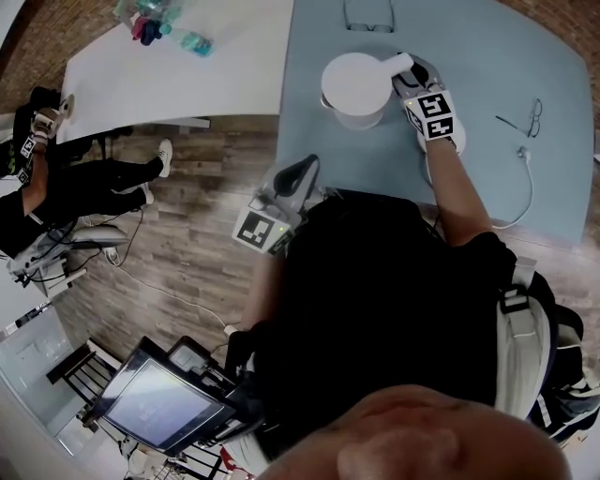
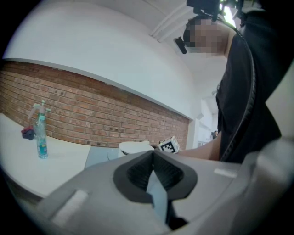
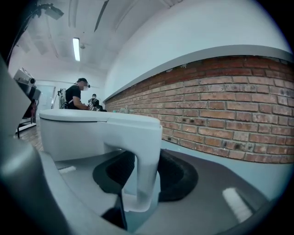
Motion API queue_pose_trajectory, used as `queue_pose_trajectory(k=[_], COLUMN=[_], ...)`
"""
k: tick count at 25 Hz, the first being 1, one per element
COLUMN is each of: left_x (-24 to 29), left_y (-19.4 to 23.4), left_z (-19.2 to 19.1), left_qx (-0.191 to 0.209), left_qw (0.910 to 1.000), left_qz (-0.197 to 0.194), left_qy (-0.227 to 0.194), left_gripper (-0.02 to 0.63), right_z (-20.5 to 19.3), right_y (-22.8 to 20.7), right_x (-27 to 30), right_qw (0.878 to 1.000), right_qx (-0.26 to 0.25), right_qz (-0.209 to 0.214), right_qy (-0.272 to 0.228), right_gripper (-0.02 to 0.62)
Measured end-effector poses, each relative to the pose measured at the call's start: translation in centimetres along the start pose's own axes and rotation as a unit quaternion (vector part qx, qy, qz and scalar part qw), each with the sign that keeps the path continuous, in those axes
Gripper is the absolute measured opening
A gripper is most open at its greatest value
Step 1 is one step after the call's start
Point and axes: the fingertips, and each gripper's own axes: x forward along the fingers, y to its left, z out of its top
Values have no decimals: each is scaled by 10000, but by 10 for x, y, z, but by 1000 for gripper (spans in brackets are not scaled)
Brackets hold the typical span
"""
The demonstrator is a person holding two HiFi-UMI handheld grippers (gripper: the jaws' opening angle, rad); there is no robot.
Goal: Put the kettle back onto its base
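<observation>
One blue-grey desk (image 1: 487,56) carries the white kettle (image 1: 356,91) close to its left edge, toward the far side, where the right gripper (image 1: 406,77) clamps its jaws on the handle (image 3: 143,156), while the left gripper (image 1: 303,172), jaws closed together on nothing, hovers off the desk's near left corner.

Blue table (image 1: 487,66): glasses (image 1: 367,17), cable (image 1: 531,190) (white)

Even, soft indoor light, ceiling strip lamp (image 3: 76,49) overhead, fisheye-warped dark corners, blurred near foreground.
</observation>
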Motion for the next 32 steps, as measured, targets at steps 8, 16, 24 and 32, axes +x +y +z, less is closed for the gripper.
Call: queue_pose_trajectory(k=[8,16,24,32], left_x=[-6,-8,-11,-12], left_y=[0,-4,-9,-13], left_z=[0,1,2,4], left_qx=[42,46,43,118], left_qw=[9999,9999,9998,9999], left_qz=[91,132,192,122], left_qy=[-5,-27,-40,-31], left_gripper=[2,2,2,2], right_z=[-5,-5,-5,-4], right_y=[-4,-5,-7,-12], right_x=[14,22,13,2], right_qw=[9998,9997,9975,9912], right_qx=[169,223,645,1207], right_qz=[-126,-76,-172,-409], right_qy=[-4,-116,-244,-354], right_gripper=[89,64,72,87])
